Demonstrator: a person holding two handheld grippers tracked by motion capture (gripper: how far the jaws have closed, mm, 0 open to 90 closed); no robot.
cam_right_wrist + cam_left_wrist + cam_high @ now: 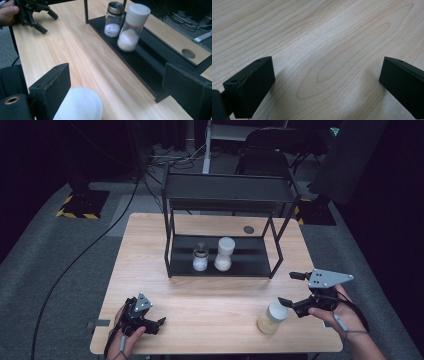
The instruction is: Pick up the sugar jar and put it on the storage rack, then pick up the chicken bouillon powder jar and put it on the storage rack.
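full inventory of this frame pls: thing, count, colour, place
table: 1, light wood, centre of the high view
shelf rack: 1, black, two tiers, standing on the far half of the table
jar with metal lid: 1, clear glass, white contents, lower tier of the rack
bottle with white cap: 1, clear, white contents, lower tier, beside the jar
jar with yellowish contents: 1, white lid, on the table near its front right, at the right gripper's jaws
chair: 1, black, behind the table
floor cables: several, black, on grey carpet left of the table
left gripper: 1, black, front left of the table, jaws open
right gripper: 1, black, front right, jaws open
hands: 2, one on each gripper
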